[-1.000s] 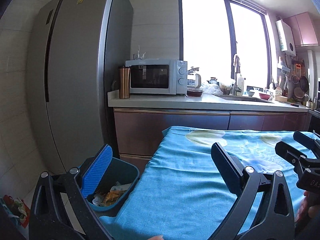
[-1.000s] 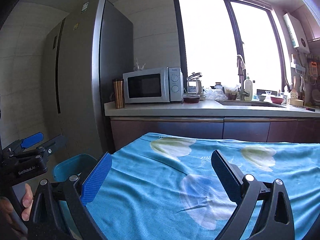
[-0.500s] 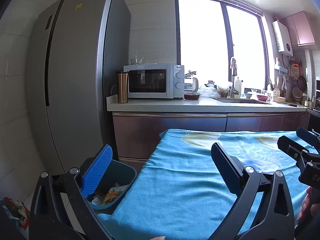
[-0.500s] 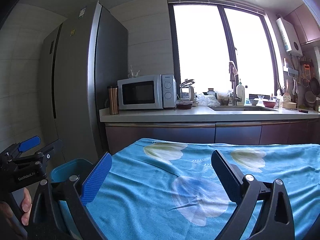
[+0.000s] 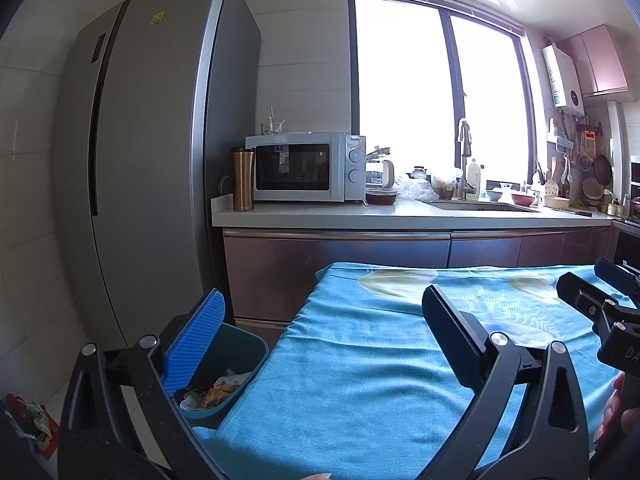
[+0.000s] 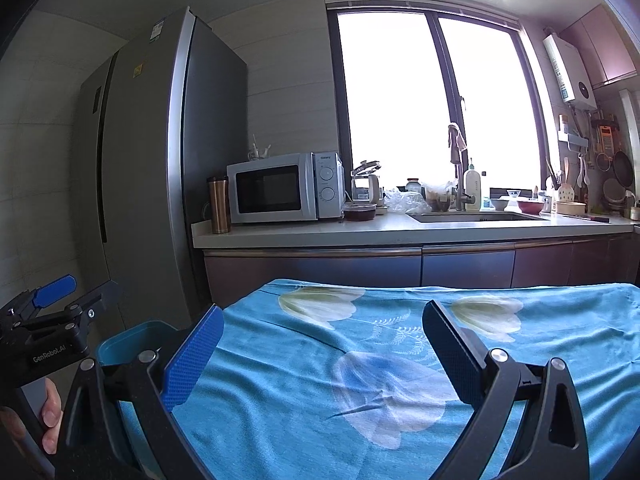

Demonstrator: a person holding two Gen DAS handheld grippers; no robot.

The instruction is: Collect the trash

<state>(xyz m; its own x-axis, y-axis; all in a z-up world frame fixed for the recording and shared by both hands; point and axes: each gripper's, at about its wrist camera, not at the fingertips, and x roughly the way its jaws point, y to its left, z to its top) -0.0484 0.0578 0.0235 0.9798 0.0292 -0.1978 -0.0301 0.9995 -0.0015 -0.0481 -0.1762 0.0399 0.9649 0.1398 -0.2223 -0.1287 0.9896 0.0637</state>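
A teal trash bin (image 5: 236,364) stands on the floor at the table's left end, with crumpled wrappers (image 5: 216,394) inside; its rim shows in the right wrist view (image 6: 132,338). My left gripper (image 5: 322,320) is open and empty, held above the table's left edge and the bin. My right gripper (image 6: 322,336) is open and empty above the blue flowered tablecloth (image 6: 360,360). The right gripper also shows at the right edge of the left wrist view (image 5: 600,292), the left gripper at the left of the right wrist view (image 6: 56,300). No loose trash shows on the cloth.
A kitchen counter (image 5: 400,216) runs behind the table with a microwave (image 5: 304,168), a copper tumbler (image 5: 243,179) and a sink (image 5: 480,206). A tall grey fridge (image 5: 152,160) stands at the left. Some litter (image 5: 28,420) lies on the floor at far left.
Both grippers have tilted up and drawn back a little, so the counter and table sit lower in view. Both stay open and empty.
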